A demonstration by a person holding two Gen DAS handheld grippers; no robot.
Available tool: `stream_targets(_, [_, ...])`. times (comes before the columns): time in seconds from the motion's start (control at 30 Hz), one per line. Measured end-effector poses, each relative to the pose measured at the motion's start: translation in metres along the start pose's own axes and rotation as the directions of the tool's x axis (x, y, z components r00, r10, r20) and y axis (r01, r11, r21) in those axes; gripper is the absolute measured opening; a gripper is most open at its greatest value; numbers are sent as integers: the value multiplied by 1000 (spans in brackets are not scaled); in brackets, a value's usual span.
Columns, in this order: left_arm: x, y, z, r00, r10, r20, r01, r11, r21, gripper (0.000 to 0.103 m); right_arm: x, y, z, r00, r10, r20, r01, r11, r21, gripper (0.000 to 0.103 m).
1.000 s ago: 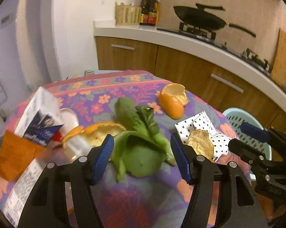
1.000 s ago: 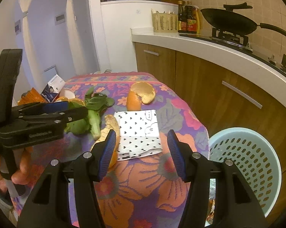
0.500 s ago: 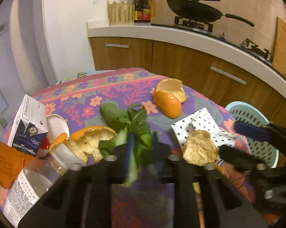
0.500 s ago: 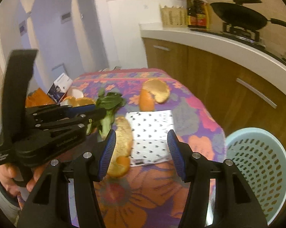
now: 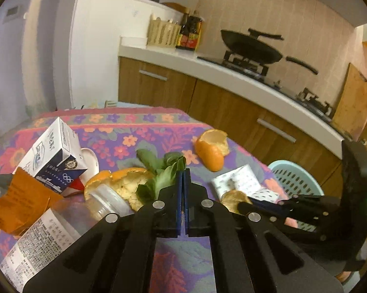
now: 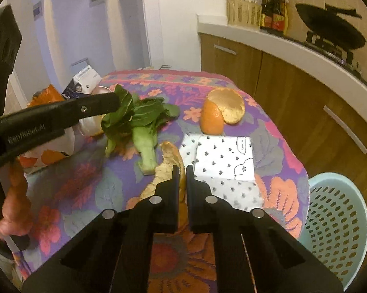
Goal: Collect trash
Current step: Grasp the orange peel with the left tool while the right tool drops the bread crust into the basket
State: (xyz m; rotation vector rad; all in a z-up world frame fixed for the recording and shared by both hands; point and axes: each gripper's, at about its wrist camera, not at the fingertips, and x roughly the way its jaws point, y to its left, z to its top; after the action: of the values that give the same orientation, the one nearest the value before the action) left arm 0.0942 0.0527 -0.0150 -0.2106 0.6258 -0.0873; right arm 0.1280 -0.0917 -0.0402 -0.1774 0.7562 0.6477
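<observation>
Trash lies on a flowered tablecloth (image 6: 86,183). My left gripper (image 5: 183,179) is shut, and its blue pads finish closing on a leaf of the green bok choy (image 5: 159,168). The right wrist view shows that gripper (image 6: 110,102) pinching the leaf tip while the bok choy (image 6: 144,124) stalk rests on the cloth. My right gripper (image 6: 182,171) is shut on a curled orange peel (image 6: 167,163), which shows between its jaws. From the left wrist view the right gripper (image 5: 243,206) meets that peel (image 5: 232,196). A pale blue basket (image 6: 337,217) stands beyond the table's right edge.
A second orange peel (image 6: 220,114) and heart-print paper (image 6: 222,161) lie near the right gripper. A milk carton (image 5: 54,156), a plastic bottle (image 5: 37,239), an orange wrapper (image 5: 15,202) and another peel (image 5: 125,180) crowd the left. A hand (image 6: 15,207) holds the left gripper. Kitchen counter behind.
Both grippers went from open to shut. The left one closed on the bok choy leaf and rose a little. The right one shifted left over the curled peel and closed on it.
</observation>
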Motion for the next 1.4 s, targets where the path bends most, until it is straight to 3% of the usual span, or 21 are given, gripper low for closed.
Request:
stream_targets(0.33, [-59, -11, 0, 989, -115, 92, 113, 993, 33, 0, -42, 4, -1, 993, 75, 94, -78, 996, 38, 3])
stream_targets(0.53, [-84, -20, -3, 974, -198, 113, 195, 980, 37, 0, -65, -3, -10, 991, 40, 126, -50, 996, 73, 3])
stream_targets(0.67, [-85, -32, -2, 969, -219, 110, 213, 975, 61, 0, -81, -21, -20, 990, 1, 140, -17, 994, 111, 3])
stream_targets(0.83, [-72, -65, -8, 963, -258, 77, 251, 964, 92, 0, -104, -61, -40, 985, -79, 152, 50, 981, 189, 3])
stream_targets(1.13, [-13, -150, -13, 943, -328, -56, 333, 926, 179, 0, -133, -145, -77, 971, -193, 139, 136, 929, 345, 3])
stream_targets(1.4, [36, -210, -17, 922, -355, -156, 384, 894, 230, 0, -124, -203, -112, 963, -265, 51, 215, 869, 446, 3])
